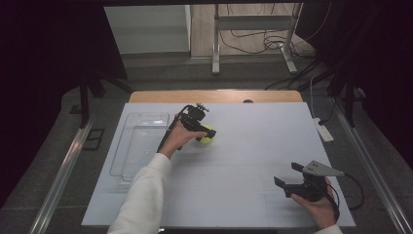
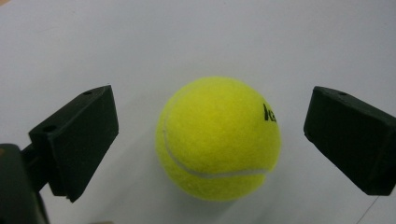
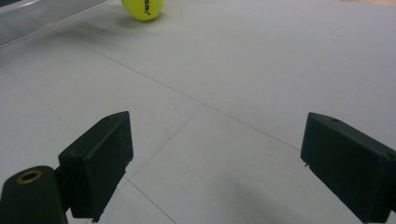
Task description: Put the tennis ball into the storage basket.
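Left gripper (image 2: 210, 140): jaws wide apart, fuzzy yellow-green tennis ball (image 2: 218, 138) between them, untouched, on pale grey surface (image 2: 196, 37). Right gripper (image 3: 215, 163): jaws wide, holding nothing.

Most of the white desk (image 1: 243, 146) lies bare, so a hand could sweep freely across its middle and far right. On the left side a clear plastic tray (image 1: 139, 144) takes up a long strip. The tennis ball (image 1: 206, 135) sits near the middle, just right of the tray, with the left hand-held gripper (image 1: 203, 132) straddling it, gaps showing on both sides. The right hand-held gripper (image 1: 287, 178) occupies the near right corner, jaws spread over bare surface.
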Action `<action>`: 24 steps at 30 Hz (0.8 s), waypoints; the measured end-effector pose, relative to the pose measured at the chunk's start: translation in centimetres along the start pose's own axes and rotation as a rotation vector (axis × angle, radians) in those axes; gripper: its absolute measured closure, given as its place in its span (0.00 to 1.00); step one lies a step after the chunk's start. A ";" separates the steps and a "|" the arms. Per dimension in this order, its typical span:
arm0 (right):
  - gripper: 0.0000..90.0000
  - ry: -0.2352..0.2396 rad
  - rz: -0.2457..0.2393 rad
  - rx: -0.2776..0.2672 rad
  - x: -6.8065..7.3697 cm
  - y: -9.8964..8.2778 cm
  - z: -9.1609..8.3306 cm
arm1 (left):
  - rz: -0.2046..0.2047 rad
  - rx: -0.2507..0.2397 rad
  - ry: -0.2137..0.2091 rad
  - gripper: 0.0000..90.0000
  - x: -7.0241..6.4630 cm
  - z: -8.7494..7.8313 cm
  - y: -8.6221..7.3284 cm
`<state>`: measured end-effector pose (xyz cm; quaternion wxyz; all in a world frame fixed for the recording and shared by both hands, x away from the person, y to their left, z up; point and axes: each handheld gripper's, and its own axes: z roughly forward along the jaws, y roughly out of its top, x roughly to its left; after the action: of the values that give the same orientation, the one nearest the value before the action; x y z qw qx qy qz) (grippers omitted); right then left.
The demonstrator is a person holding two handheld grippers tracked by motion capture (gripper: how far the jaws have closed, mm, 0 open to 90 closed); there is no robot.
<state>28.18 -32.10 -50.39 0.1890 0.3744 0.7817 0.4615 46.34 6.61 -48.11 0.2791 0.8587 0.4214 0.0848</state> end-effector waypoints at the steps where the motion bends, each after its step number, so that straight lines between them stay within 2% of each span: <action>1: 0.11 0.000 0.000 0.000 0.0 0.0 0.0 | 0.003 0.003 -0.001 0.05 0.0 0.1 0.0; 8: 0.11 0.000 0.001 -0.002 0.0 0.0 0.0 | -0.002 0.022 0.006 0.05 0.1 0.7 0.0; 18: 0.11 0.000 0.003 -0.002 0.0 0.0 0.0 | 0.014 0.053 -0.002 0.06 0.1 1.2 -0.1; 24: 0.11 -0.001 0.001 -0.002 0.0 0.0 0.0 | 0.005 0.067 -0.007 0.09 -0.1 1.5 -0.1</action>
<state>28.20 -32.13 -50.41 0.1894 0.3749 0.7811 0.4621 46.78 6.00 -49.42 0.2514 0.8689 0.4209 0.0681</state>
